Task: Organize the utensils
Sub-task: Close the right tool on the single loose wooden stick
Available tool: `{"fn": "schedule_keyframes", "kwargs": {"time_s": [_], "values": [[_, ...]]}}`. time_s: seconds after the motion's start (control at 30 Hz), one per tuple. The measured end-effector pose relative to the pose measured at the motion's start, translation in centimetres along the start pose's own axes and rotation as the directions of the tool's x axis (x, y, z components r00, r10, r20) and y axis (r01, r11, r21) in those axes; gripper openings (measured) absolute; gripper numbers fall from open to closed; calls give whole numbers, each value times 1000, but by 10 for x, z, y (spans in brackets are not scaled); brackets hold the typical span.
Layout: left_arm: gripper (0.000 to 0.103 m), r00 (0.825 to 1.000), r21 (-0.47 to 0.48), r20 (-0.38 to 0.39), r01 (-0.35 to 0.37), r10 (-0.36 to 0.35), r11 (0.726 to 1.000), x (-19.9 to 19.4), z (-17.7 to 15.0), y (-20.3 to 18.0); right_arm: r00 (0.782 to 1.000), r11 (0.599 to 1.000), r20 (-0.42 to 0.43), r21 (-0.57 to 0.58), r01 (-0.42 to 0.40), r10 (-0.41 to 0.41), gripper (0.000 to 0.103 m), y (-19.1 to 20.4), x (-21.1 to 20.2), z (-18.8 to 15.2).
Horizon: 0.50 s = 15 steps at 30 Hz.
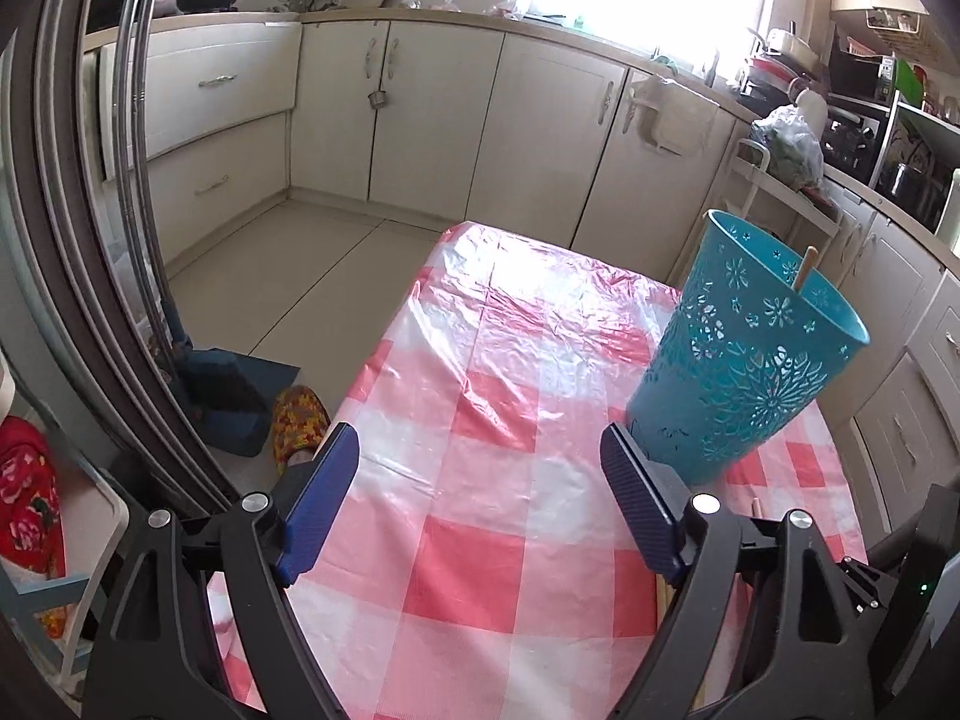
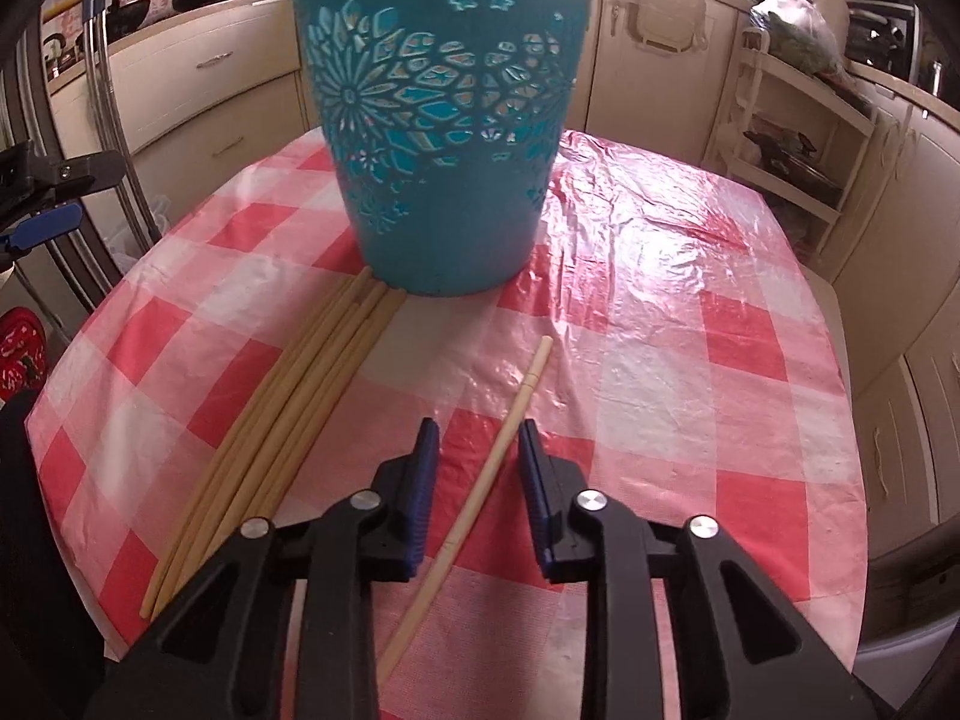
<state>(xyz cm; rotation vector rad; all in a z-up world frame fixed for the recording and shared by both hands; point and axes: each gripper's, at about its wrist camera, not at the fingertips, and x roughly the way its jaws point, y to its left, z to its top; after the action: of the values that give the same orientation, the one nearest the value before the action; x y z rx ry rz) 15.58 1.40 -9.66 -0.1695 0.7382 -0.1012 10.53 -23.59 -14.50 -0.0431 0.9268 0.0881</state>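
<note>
A teal perforated basket (image 2: pixel 438 120) stands upright on the pink checked tablecloth (image 2: pixel 690 330); it also shows in the left wrist view (image 1: pixel 744 354), with one chopstick (image 1: pixel 805 267) standing inside it. Several wooden chopsticks (image 2: pixel 288 396) lie bundled on the cloth, reaching the basket's foot. A single chopstick (image 2: pixel 510 420) lies apart to their right. My right gripper (image 2: pixel 477 438) is open, its jaws on either side of that single chopstick without closing on it. My left gripper (image 1: pixel 480 450) is open and empty over the table's left part, left of the basket.
Cream kitchen cabinets (image 1: pixel 432 120) run along the far wall and the right side. A white shelf rack (image 2: pixel 798 126) stands behind the table at the right. A chair with red cloth (image 1: pixel 30 498) and a blue dustpan (image 1: pixel 234 396) are on the floor at the left.
</note>
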Motion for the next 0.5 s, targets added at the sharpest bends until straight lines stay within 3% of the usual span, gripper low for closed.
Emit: {"fn": "schedule_keyframes", "kwargs": {"time_s": [0.33, 0.5], "values": [[80, 999, -28, -43, 0, -1, 1000, 1, -11, 7, 996, 996, -49, 46, -73, 75, 26, -6, -1, 2], [81, 998, -29, -62, 2, -4, 1000, 2, -16, 6, 988, 981, -58, 136, -134, 143, 24, -20, -2, 4]]}}
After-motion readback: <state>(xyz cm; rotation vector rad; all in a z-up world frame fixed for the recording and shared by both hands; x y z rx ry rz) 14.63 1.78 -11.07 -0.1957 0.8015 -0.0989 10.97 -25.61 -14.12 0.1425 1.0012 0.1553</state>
